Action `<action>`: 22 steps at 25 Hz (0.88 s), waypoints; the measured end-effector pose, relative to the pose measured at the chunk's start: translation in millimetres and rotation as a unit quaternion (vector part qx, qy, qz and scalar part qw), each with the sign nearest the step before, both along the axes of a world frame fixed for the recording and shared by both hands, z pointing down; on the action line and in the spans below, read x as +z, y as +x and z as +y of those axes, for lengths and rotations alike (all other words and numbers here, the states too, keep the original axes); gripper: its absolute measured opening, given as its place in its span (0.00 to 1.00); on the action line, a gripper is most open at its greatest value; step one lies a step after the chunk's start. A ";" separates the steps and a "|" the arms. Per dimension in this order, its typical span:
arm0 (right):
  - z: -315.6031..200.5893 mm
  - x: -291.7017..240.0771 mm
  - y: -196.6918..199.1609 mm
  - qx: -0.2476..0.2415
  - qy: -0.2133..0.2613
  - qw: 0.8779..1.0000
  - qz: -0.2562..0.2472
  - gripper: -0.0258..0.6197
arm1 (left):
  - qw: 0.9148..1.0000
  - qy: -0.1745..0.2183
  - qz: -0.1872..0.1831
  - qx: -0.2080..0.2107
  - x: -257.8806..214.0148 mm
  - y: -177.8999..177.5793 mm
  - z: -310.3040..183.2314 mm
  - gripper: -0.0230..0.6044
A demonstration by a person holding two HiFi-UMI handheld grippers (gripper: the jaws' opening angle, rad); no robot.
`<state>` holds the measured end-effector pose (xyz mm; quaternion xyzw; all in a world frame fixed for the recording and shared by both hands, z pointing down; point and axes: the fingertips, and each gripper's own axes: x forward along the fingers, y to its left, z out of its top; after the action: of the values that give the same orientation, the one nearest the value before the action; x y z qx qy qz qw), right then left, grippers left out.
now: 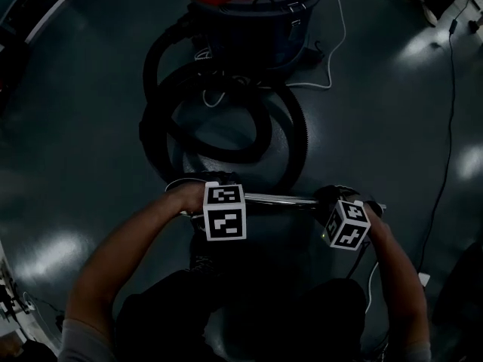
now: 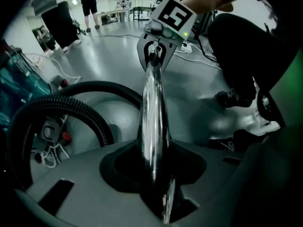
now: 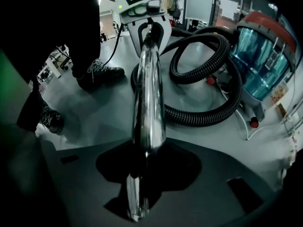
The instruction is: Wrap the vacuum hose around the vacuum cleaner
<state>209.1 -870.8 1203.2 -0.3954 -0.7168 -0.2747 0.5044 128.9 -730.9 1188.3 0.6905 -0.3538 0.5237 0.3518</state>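
Note:
A chrome wand tube point(image 1: 281, 199) lies level over the floor in the head view, held at both ends. My left gripper point(image 1: 220, 196) is shut on its left end, my right gripper point(image 1: 341, 211) on its right end. In the left gripper view the chrome wand tube point(image 2: 152, 117) runs from my left gripper's jaws point(image 2: 160, 193) up to the right gripper point(image 2: 154, 56). The right gripper view mirrors this, with the right gripper point(image 3: 141, 193) near and the left gripper point(image 3: 150, 32) far. The black ribbed hose point(image 1: 226, 115) lies coiled on the floor before the red-topped vacuum cleaner point(image 1: 256, 13).
A white power cord point(image 1: 332, 59) trails beside the cleaner, and a black cable point(image 1: 449, 127) runs down the floor at right. The person's shoes point(image 3: 94, 74) stand near the tube. People point(image 2: 61, 18) stand far back in the room.

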 end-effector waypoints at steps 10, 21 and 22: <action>-14.6 54.7 -1.0 -0.013 0.034 0.999 0.007 0.25 | 1.000 -0.002 -0.006 -0.002 41.4 2.2 -9.9 0.27; -14.2 70.0 3.5 -0.017 0.024 0.999 0.034 0.25 | 1.000 -0.019 0.007 -0.015 57.9 -0.5 -10.1 0.35; -14.6 71.9 4.2 -0.017 0.023 0.999 0.036 0.25 | 1.000 -0.019 0.007 -0.018 59.7 -2.7 -10.5 0.38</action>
<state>213.3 -885.3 1275.1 -0.4056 -0.6847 -0.2847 0.5344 126.2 -741.3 1248.0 0.6806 -0.3541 0.5191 0.3768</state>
